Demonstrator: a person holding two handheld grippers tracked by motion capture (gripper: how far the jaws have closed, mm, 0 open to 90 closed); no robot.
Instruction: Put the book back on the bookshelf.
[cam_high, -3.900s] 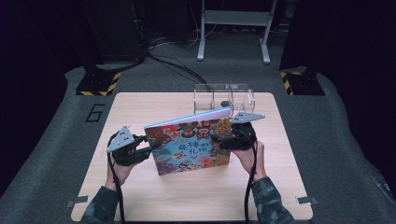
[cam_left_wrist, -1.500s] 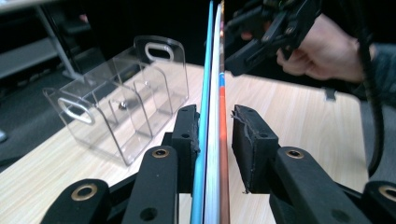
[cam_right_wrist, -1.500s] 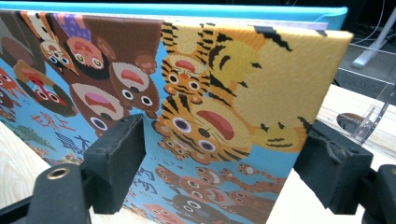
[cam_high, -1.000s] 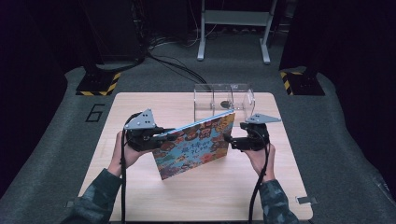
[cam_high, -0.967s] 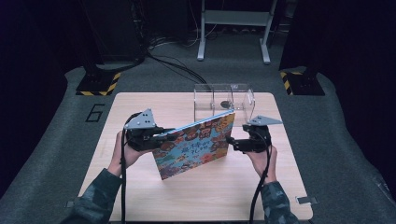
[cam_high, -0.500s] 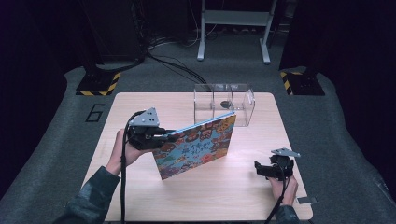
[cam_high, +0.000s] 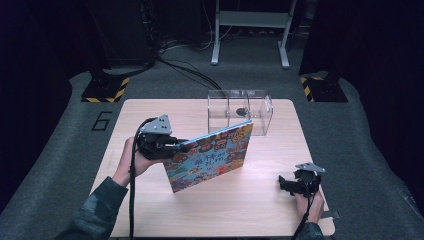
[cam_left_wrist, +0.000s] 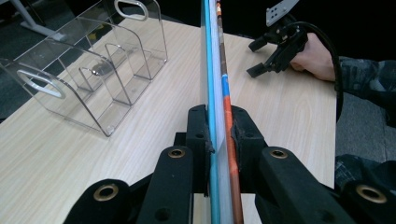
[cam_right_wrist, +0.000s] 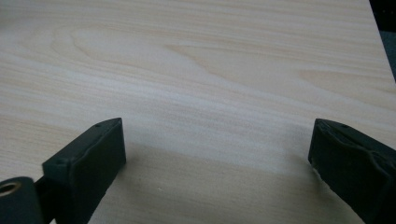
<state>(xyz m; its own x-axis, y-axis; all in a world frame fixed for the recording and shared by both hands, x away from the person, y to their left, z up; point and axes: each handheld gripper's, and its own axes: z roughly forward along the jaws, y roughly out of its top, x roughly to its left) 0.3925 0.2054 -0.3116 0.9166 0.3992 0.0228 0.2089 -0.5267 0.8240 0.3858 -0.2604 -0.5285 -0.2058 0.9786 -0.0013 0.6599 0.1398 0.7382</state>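
Observation:
A colourful picture book (cam_high: 210, 157) stands upright above the table, its top edge rising toward the far right. My left gripper (cam_high: 182, 146) is shut on its left edge. In the left gripper view both pads clamp the thin book (cam_left_wrist: 212, 70) edge-on between the left gripper's (cam_left_wrist: 219, 126) jaws. My right gripper (cam_high: 284, 184) sits low over the table's front right corner, apart from the book. It stands wide open after its jaws have just been opening, and bare wood lies between the right gripper's (cam_right_wrist: 217, 149) jaws. It also appears as the far gripper (cam_left_wrist: 259, 58) in the left gripper view.
A clear plastic organiser (cam_high: 240, 107) with handles and dividers stands at the table's far edge, just behind the book's raised corner; it is at the left (cam_left_wrist: 93, 65) in the left gripper view. The wooden table (cam_high: 150, 110) ends close to the right hand.
The right gripper has let go of the book's right edge and dropped toward the front right corner of the table. The left gripper still holds the book in place.

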